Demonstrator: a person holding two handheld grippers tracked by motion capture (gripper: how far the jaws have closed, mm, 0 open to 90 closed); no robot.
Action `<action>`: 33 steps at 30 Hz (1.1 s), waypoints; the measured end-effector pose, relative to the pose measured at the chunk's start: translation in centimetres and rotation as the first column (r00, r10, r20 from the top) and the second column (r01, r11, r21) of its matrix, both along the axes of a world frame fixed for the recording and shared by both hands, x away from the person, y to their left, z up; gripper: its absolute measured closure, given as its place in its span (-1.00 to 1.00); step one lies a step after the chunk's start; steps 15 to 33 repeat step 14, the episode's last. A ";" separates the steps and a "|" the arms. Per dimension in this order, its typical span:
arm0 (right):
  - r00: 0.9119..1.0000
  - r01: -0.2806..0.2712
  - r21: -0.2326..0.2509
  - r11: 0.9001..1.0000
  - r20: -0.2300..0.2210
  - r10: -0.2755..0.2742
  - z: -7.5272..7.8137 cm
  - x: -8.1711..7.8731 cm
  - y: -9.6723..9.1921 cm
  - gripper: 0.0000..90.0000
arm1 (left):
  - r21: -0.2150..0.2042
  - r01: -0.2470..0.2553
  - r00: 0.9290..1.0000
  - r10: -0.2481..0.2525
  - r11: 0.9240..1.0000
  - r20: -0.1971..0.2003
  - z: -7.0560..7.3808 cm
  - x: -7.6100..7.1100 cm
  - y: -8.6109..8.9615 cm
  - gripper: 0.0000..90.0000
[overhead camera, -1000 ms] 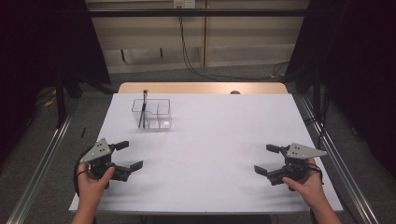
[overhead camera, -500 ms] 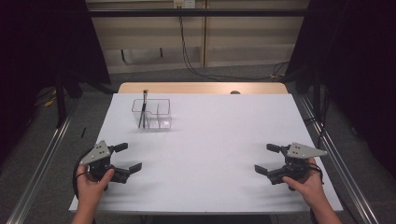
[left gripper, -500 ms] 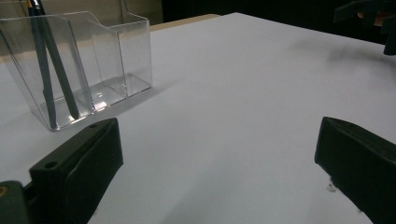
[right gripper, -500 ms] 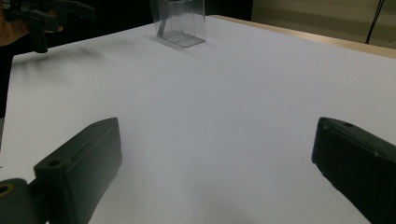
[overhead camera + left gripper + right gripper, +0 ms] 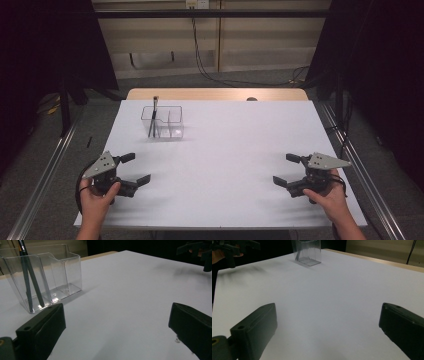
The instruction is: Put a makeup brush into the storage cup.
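At the near left corner of the white table [image 5: 225, 150], the left gripper [image 5: 131, 169] sits in the person's hand with its jaws spread wide, nothing between them. Over at the near right, the right gripper [image 5: 290, 169] mirrors it, jaws also gaping and empty, both tools pointing in toward the middle of the table. Far left on the table stands the clear divided holder [image 5: 163, 123], upright, well apart from both grippers. Two dark pens [image 5: 153, 118] lean inside its left compartment, tips down. In the left gripper view the holder [image 5: 42, 277] sits just beyond the left jaw, pens [image 5: 28, 277] crossing inside.
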State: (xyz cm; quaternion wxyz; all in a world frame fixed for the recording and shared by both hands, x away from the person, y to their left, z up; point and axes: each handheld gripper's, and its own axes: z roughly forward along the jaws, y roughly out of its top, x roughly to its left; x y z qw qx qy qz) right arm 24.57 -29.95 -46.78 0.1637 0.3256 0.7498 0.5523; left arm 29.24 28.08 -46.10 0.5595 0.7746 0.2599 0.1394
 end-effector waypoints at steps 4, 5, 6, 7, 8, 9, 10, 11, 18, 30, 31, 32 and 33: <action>1.000 0.004 0.001 1.000 0.000 -0.004 0.0 0.0 0.0 -0.98 | -0.008 -0.006 1.000 0.006 1.000 -0.003 0.0 0.0 0.1 -0.98; 1.000 0.006 0.001 1.000 -0.001 -0.006 0.0 0.0 0.0 -0.98 | -0.005 -0.004 1.000 0.004 1.000 -0.001 0.0 0.0 0.2 -0.98; 1.000 0.007 0.003 1.000 0.000 -0.007 0.0 0.0 0.0 -0.98 | -0.005 -0.006 1.000 0.006 1.000 0.003 0.0 0.0 0.2 -0.98; 1.000 0.007 0.003 1.000 0.002 -0.007 0.0 0.0 -0.1 -0.98 | -0.005 -0.006 1.000 0.007 1.000 0.003 0.1 0.0 0.2 -0.98; 1.000 0.008 0.003 1.000 0.001 -0.008 0.0 0.0 -0.1 -0.98 | -0.010 -0.006 1.000 0.006 1.000 0.003 0.1 0.0 0.2 -0.98; 1.000 0.009 0.003 1.000 0.001 -0.009 0.0 0.0 -0.1 -0.98 | -0.009 -0.001 1.000 0.001 1.000 0.002 0.1 0.0 0.2 -0.98; 1.000 0.008 0.003 1.000 0.000 -0.008 0.0 0.0 0.0 -0.98 | -0.007 -0.003 1.000 0.003 1.000 0.004 0.1 0.0 0.2 -0.98; 1.000 0.009 0.002 1.000 -0.001 -0.009 0.0 0.0 0.0 -0.98 | -0.010 -0.006 1.000 0.006 1.000 0.004 0.1 0.0 0.1 -0.98; 1.000 0.008 0.000 1.000 0.001 -0.008 0.0 0.0 0.0 -0.98 | -0.008 -0.005 1.000 0.005 1.000 0.004 0.1 0.0 0.0 -0.98; 1.000 0.008 0.000 1.000 0.001 -0.008 0.0 0.0 0.0 -0.98 | -0.008 -0.005 1.000 0.005 1.000 0.004 0.1 0.0 0.0 -0.98; 1.000 0.008 0.000 1.000 0.001 -0.008 0.0 0.0 0.0 -0.98 | -0.008 -0.005 1.000 0.005 1.000 0.004 0.1 0.0 0.0 -0.98; 1.000 0.008 0.000 1.000 0.001 -0.008 0.0 0.0 0.0 -0.98 | -0.008 -0.005 1.000 0.005 1.000 0.004 0.1 0.0 0.0 -0.98; 1.000 0.008 0.000 1.000 0.001 -0.008 0.0 0.0 0.0 -0.98 | -0.008 -0.005 1.000 0.005 1.000 0.004 0.1 0.0 0.0 -0.98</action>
